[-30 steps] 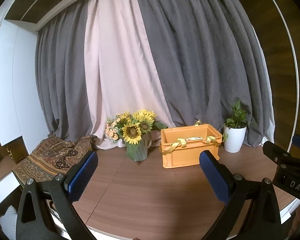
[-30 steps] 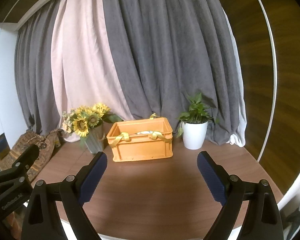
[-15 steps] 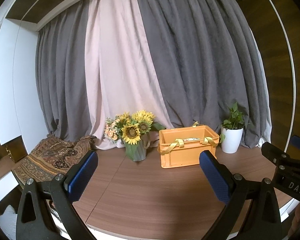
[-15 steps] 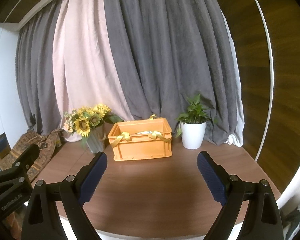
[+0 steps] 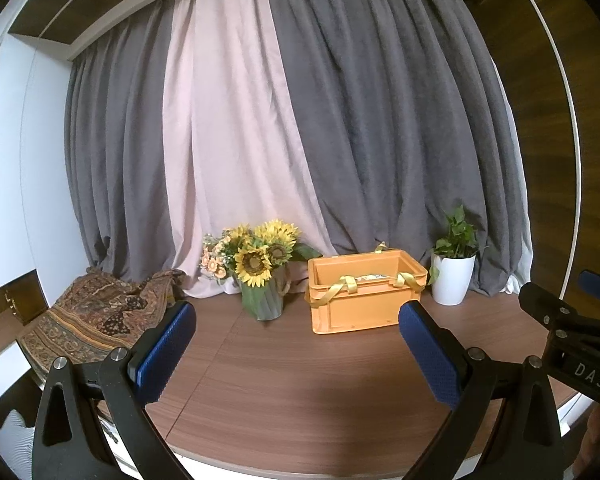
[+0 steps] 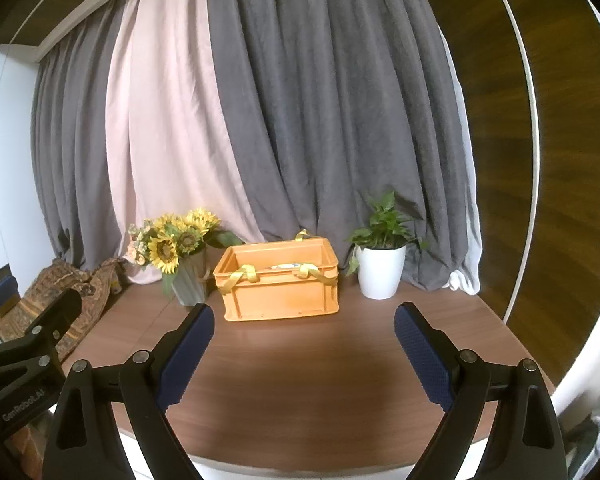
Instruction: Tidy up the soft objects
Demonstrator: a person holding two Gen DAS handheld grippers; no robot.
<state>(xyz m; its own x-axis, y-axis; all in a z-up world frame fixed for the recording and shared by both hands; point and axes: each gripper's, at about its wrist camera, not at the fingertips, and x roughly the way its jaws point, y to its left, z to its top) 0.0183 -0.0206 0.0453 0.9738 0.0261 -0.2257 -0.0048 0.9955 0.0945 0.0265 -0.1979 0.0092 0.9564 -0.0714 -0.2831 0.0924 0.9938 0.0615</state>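
An orange crate (image 5: 366,294) is seen at centre-right of the left wrist view, w/ yellow fabric straps (image 5: 342,288) draped over its front rim and smth pale lying inside, too small to identify. In the right wrist view the crate (image 6: 278,284) sits centre frame, straps (image 6: 246,274) hanging over the near edge. A patterned brown cloth (image 5: 96,320) is bunched at lower left of the left wrist view, at the surface's far-left edge, well apart from the crate; in the right wrist view it (image 6: 60,292) is partly hidden behind the other gripper's body.

The left gripper (image 5: 298,340) is held w/ jaws wide open, nothing between them; the crate lies beyond and above the gap, nearer the right-hand blue pad (image 5: 428,354), not touched. The right gripper (image 6: 304,344) is likewise spread wide and empty; the crate is seen above the gap, slightly toward the left pad (image 6: 188,350), apart from both.

A vase of sunflowers (image 5: 260,270) stands just beside the crate on its left; a white pot w/ a green plant (image 5: 454,276) stands near its right. All rest on a brown wood-grain surface (image 5: 300,380). Grey and pink curtains (image 5: 260,120) fill the background. A dark wood wall panel (image 6: 540,140) is seen at right of the right wrist view.
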